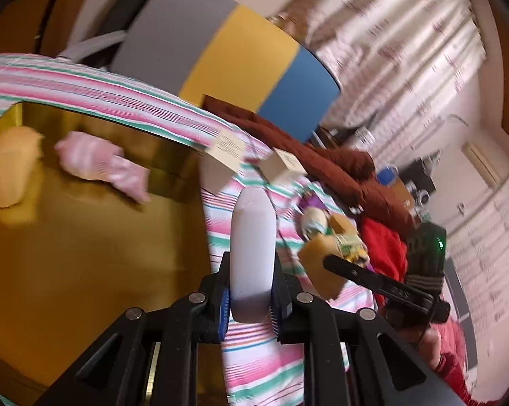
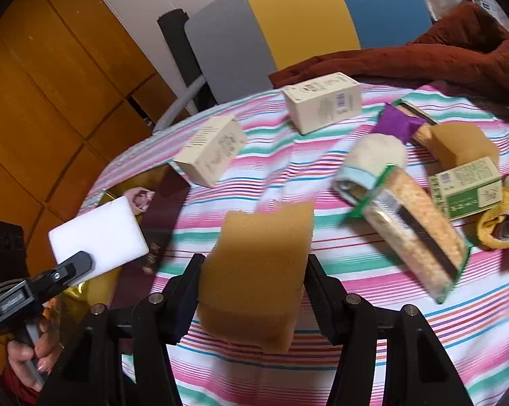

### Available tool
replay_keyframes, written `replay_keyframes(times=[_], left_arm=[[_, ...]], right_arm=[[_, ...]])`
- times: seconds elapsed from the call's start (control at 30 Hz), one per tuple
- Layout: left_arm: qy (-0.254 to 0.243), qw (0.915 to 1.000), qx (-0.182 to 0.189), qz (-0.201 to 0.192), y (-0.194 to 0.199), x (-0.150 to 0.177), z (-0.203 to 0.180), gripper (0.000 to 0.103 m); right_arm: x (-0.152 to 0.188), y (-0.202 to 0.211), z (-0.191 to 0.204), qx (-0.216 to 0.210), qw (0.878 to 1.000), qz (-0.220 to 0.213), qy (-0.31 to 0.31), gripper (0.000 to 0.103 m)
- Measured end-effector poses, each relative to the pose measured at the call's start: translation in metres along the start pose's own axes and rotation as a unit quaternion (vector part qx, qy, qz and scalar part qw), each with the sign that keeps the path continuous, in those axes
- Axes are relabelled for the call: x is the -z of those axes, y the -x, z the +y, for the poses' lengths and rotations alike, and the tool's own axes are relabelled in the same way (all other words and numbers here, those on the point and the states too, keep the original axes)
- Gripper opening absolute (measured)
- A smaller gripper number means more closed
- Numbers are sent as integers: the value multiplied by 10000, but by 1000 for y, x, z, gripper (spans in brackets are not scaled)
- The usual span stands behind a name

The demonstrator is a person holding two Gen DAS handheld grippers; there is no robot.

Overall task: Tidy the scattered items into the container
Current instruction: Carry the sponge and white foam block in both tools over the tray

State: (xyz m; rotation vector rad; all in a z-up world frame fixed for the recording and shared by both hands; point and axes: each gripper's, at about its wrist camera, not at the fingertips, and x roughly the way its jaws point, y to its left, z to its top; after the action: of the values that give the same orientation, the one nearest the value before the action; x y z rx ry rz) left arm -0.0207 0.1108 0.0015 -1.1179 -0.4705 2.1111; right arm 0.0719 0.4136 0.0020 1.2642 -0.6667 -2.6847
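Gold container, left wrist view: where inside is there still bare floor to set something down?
The gold container has bare floor across its near half. Its far side is taken by a yellow sponge and a pink striped cloth. On the striped tablecloth, the right is crowded with packets.

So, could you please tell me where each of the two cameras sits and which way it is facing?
Left wrist: sits on the left tool, looking down along its fingers at the gold box and cloth; its own fingers clamp a white block.
Right wrist: sits on the right tool, looking across the cloth at the cartons; its fingers clamp a sponge, and a hand shows.
Shared: each view catches the other tool with its load.
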Motion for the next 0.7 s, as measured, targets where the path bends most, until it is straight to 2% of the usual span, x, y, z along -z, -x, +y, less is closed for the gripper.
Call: replay_keyframes(times=[0.13,0.3,0.53,0.7], left_arm=[[299,9991,-200,-212,18,-7,30,18],[714,9957,-449,-377,32,-16,70,18],[1024,9906,-873,-230,30,-33,108,18],[1198,9869,-1078,-105,23,-45,128,18]], right_arm=[[-1,-9,31,-289,9995,-3,90,59],[-8,-25,89,-515,9963,69,688,59],[-25,-57,158,-744,9899,265,1180,59],[-31,-89,190,-596,9878,585,1312,59]])
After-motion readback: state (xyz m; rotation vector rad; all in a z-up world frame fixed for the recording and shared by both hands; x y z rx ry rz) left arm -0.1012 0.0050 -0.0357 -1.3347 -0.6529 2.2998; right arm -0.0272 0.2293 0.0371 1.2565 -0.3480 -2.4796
